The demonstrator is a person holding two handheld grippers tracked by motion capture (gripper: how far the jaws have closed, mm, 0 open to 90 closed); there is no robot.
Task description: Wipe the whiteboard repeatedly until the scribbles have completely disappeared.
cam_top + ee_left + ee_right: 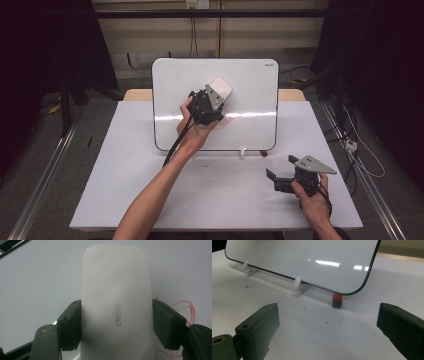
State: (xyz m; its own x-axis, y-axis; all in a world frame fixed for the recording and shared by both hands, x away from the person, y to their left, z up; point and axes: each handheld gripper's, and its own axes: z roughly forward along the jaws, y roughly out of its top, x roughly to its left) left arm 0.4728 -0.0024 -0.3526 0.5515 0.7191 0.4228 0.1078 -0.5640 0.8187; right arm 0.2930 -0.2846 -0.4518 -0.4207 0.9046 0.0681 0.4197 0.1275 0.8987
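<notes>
Pressing a white eraser [116,305] against the propped whiteboard [170,100], the left gripper [216,98] clamps it beside red scribbles [185,308] (faint ones). Right gripper [280,170] rests on the table [125,170], jaws apart, facing a small red block [337,301].

White eraser [116,307] flat against whiteboard [175,95]
</notes>
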